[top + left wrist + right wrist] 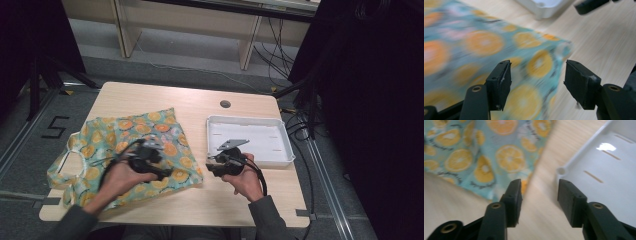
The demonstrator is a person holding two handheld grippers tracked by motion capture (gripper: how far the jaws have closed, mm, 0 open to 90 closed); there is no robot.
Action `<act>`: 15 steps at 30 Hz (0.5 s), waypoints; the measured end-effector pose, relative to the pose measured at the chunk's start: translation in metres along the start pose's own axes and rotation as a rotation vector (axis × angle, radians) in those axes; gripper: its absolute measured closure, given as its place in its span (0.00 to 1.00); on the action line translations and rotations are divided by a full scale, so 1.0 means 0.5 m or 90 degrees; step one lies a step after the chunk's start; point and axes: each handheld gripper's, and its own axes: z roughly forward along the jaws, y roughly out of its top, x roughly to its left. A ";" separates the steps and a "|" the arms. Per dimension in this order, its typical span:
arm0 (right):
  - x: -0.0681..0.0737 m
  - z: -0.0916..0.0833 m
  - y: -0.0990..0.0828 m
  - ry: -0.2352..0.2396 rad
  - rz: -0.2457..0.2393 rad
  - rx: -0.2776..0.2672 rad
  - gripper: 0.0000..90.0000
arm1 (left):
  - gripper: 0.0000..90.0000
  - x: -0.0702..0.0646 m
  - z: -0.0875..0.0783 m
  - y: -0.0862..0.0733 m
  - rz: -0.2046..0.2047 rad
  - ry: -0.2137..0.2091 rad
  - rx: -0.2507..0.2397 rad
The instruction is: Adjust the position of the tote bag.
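cloth (131,145), teal, orange-slice print, spread flat

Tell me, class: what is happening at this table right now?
A person holds a gripper in each hand over a wooden table. The left gripper hangs open just above an orange-slice print cloth spread on the table's left half, nothing between its jaws. The right gripper is open too, over bare wood between the cloth's edge and an empty white tray.
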 end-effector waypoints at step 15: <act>0.080 0.080 -0.011 0.032 -0.049 0.105 0.40 | 0.28 0.177 -0.162 -0.265 -0.158 0.150 0.057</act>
